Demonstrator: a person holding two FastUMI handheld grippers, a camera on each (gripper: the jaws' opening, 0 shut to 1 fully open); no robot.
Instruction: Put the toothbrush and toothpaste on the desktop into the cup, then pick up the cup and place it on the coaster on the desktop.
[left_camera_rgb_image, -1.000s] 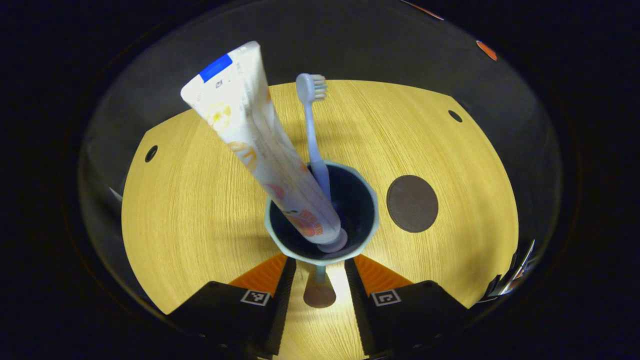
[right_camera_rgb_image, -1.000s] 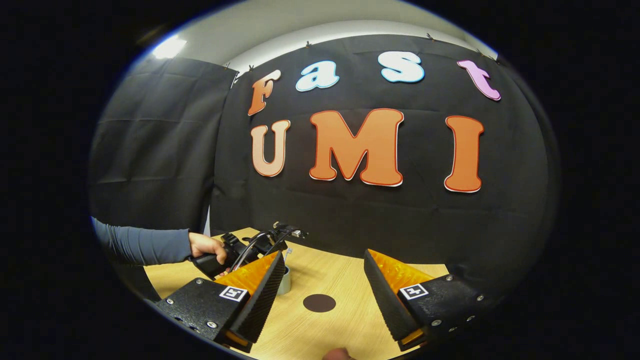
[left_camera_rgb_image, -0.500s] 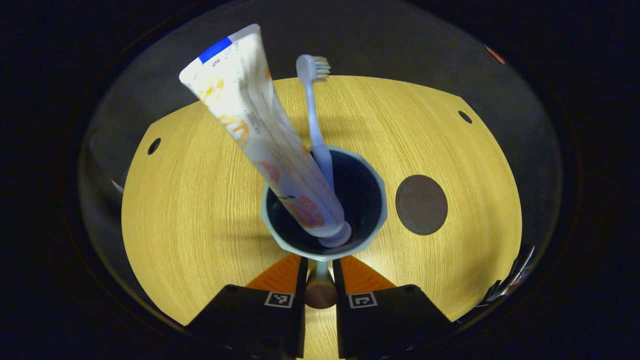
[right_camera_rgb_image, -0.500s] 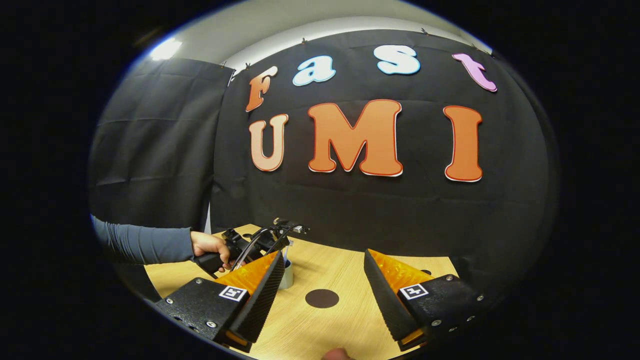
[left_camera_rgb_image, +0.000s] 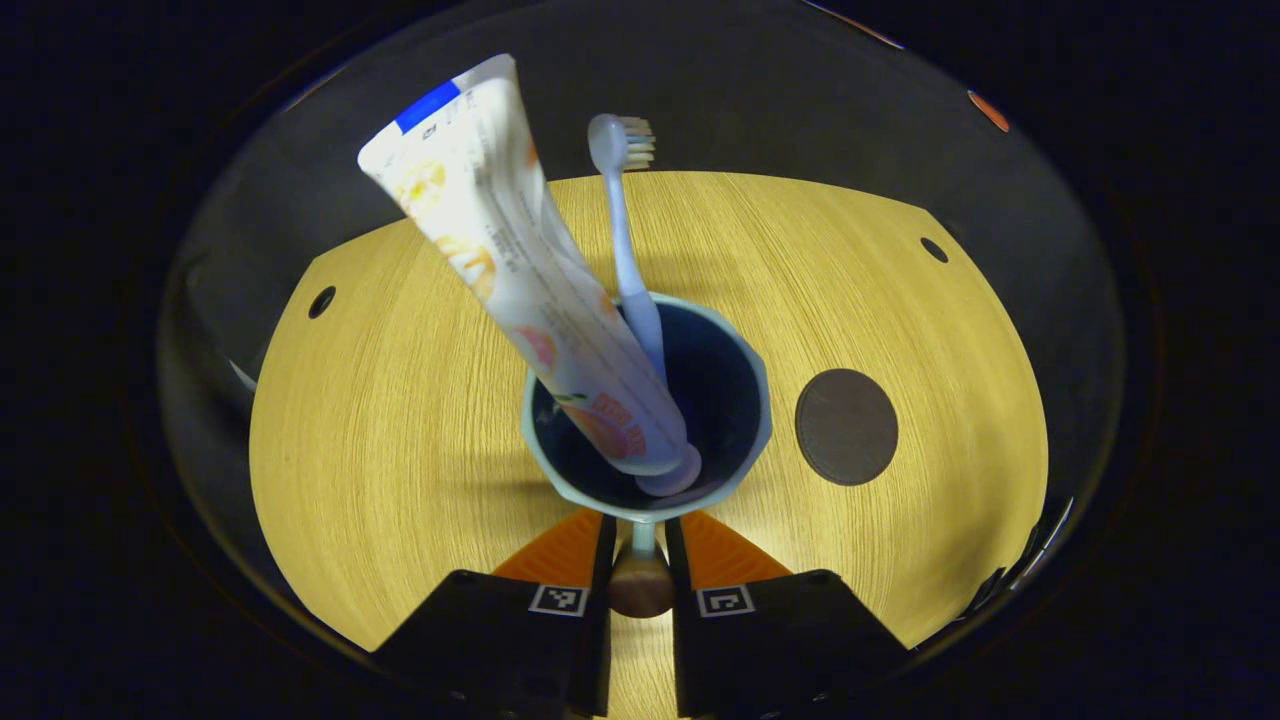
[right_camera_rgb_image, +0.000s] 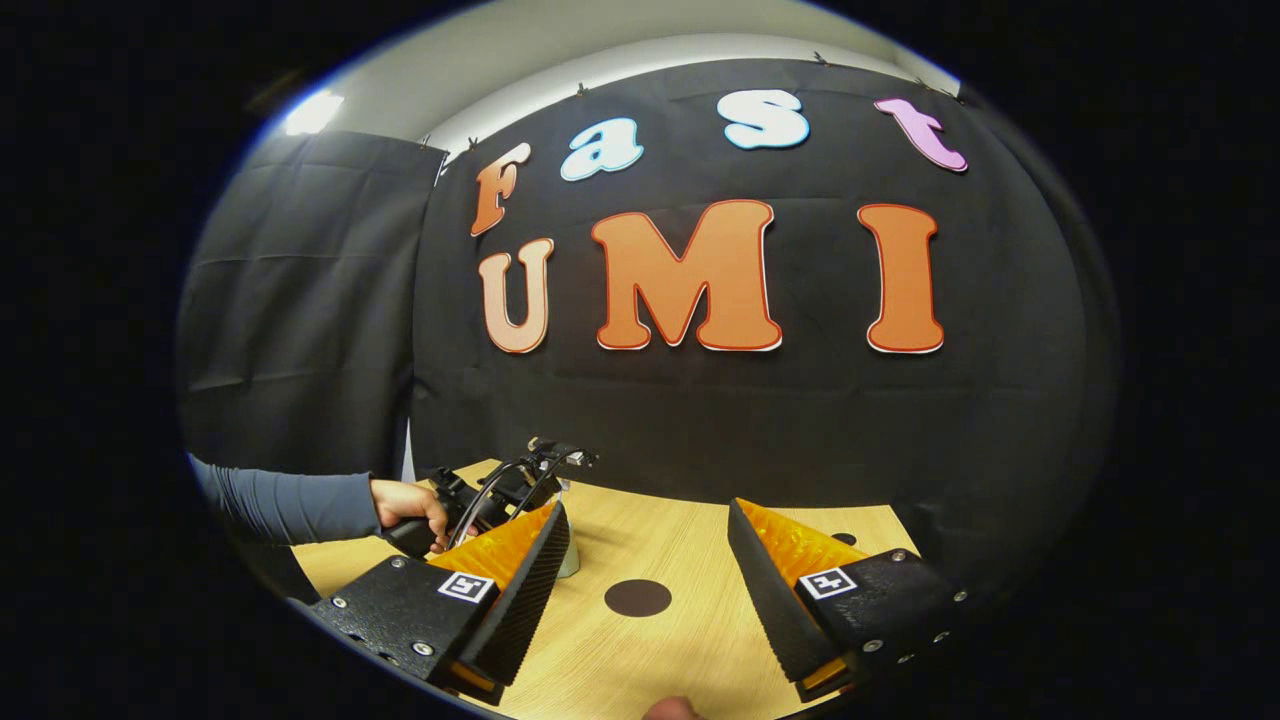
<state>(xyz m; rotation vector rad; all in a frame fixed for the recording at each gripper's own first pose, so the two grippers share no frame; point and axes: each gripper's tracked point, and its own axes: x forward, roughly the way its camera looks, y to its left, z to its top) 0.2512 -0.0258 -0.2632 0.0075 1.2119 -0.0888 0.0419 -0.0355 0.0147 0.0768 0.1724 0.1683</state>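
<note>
Pale-blue faceted cup (left_camera_rgb_image: 648, 410), white toothpaste tube (left_camera_rgb_image: 530, 270) and light-blue toothbrush (left_camera_rgb_image: 625, 240) inside, pinched by its handle in left gripper (left_camera_rgb_image: 640, 545); next, carrying right onto dark round coaster (left_camera_rgb_image: 846, 427); right gripper (right_camera_rgb_image: 648, 545) agape, idle.

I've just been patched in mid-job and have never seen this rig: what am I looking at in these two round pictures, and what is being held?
No robot arm here: a person carries a hand-held gripper in each hand, each with a forward-looking camera. In the left gripper view, the left hand-held gripper is closed on the stem handle of a pale teal faceted cup, which holds a white toothpaste tube and a light blue toothbrush. A dark round coaster lies beside it on the wooden desktop. In the right gripper view, the right hand-held gripper is open, holding nothing.
</note>
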